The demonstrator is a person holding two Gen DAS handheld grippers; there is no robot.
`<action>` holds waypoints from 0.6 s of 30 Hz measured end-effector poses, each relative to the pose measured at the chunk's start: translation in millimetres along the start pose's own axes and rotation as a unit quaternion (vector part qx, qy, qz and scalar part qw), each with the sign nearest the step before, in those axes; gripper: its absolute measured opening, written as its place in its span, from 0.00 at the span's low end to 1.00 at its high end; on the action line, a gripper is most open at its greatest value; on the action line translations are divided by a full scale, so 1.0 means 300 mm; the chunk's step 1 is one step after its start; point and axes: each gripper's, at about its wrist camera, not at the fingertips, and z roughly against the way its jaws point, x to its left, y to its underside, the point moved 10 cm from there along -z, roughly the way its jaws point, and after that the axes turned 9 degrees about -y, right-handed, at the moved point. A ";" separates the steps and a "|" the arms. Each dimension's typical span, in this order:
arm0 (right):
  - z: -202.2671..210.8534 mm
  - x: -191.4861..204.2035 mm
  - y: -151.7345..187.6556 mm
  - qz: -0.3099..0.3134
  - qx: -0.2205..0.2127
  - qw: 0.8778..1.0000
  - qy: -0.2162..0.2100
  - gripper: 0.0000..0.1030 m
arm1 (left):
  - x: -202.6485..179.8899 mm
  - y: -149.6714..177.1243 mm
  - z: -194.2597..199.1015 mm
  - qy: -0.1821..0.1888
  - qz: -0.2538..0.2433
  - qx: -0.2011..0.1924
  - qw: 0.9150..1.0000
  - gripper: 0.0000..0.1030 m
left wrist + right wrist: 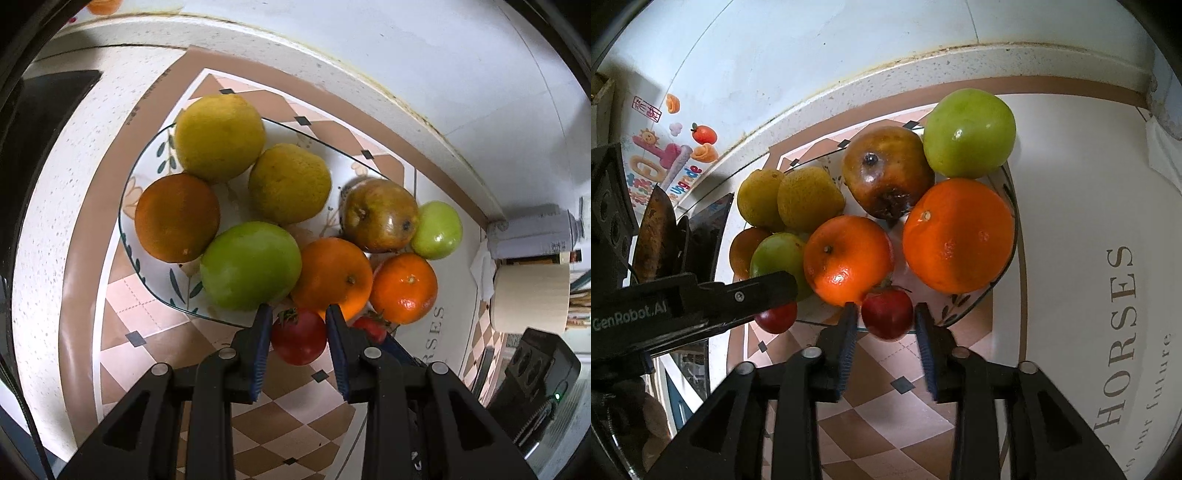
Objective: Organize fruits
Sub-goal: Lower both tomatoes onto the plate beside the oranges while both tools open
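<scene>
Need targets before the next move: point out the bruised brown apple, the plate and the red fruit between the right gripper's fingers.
Brown apple (886, 171), right wrist view, glossy upper face.
Plate (127, 195), left wrist view, left rim.
Red fruit (886, 314), right wrist view, middle.

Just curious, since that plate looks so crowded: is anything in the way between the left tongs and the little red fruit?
Nothing visible: the red fruit is already gripped in the left tongs. Just beyond it, a green apple and an orange crowd the plate's near rim.

White wall (424, 48) behind speckled counter (44, 229); checkered mat (295, 417).
</scene>
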 end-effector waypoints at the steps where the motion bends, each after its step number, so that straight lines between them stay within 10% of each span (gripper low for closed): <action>1: 0.004 0.000 0.000 0.000 -0.001 1.000 0.001 0.54 | 0.000 -0.001 0.001 0.001 0.003 -0.002 1.000 0.27; 18: 0.010 0.078 0.065 0.029 0.012 0.997 -0.065 0.54 | -0.006 -0.003 -0.015 -0.003 0.007 -0.017 1.000 0.27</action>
